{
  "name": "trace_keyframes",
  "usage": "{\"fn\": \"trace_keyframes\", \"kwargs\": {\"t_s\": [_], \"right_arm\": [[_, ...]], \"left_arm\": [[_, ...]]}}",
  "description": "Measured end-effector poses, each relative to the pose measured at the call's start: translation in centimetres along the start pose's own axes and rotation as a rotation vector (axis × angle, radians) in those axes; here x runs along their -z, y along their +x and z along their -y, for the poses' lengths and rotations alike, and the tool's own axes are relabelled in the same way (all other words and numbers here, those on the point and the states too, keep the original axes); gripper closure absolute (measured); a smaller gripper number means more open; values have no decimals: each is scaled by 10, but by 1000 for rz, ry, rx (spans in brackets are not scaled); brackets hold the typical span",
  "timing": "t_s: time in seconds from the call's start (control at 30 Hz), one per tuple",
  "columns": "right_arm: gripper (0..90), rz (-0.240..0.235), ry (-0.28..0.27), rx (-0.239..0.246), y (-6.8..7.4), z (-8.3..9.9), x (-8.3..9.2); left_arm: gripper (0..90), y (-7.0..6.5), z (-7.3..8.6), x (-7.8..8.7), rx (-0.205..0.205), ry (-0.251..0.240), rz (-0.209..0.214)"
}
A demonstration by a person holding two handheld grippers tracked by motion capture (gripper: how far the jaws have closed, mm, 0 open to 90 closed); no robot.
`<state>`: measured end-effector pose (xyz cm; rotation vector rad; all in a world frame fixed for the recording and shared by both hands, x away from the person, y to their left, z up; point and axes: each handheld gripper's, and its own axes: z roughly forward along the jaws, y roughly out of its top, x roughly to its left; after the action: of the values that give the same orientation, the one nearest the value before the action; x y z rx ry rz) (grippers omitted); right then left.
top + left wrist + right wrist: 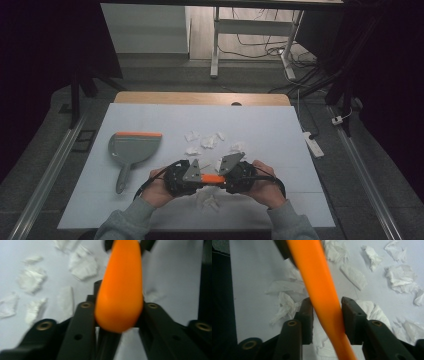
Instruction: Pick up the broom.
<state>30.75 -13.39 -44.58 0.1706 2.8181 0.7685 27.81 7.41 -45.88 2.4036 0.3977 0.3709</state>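
Observation:
An orange handle hangs level above the near part of the table, bridged between my two grippers. My left gripper holds its rounded end, which fills the gap between the jaws and touches both sides. From the other side, my right gripper closes on the narrower shaft, with both pads against it. Crumpled white paper scraps lie beyond the grippers, and more scraps lie under them.
A grey dustpan with an orange lip lies on the left of the white table top, handle toward me. More paper scraps are spread over the sheet. A white power strip lies on the floor at right.

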Motion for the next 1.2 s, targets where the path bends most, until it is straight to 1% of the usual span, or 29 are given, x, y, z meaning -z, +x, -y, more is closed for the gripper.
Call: {"fn": "trace_keyframes", "kwargs": {"t_s": [0.03,0.1,0.17,0.23,0.33,0.43,0.47,0.53,0.7,0.83,0.93,1.03,1.13,1.2], "right_arm": [[669,-6,-6,1,0,0,0],[682,-2,-27,4,0,0,2],[687,2,-49,6,0,0,5],[692,7,-58,3,0,0,6],[695,11,-73,-27,-1,0,7],[696,22,-78,-57,-5,4,8],[696,25,-77,-70,-7,5,8],[696,26,-82,-81,-9,8,8],[696,37,-114,-118,-16,13,12],[696,47,-132,-144,-21,17,15],[696,61,-144,-181,-25,22,17],[696,74,-180,-231,-29,29,22],[696,85,-205,-272,-32,33,25],[696,92,-208,-284,-34,34,26]], "left_arm": [[662,2,1,1,22,-24,4],[602,7,4,3,65,-56,13],[567,9,6,4,86,-78,12],[490,10,6,6,101,-90,-8],[380,10,7,8,132,-106,-57],[317,14,10,16,171,-132,-98],[306,15,11,18,181,-139,-103],[289,18,15,23,208,-161,-116],[276,22,28,34,266,-183,-153],[275,26,39,39,299,-170,-182],[276,27,52,43,329,-160,-203],[276,29,63,47,356,-157,-213],[278,28,77,49,386,-151,-239],[278,27,84,52,405,-147,-251]]}}
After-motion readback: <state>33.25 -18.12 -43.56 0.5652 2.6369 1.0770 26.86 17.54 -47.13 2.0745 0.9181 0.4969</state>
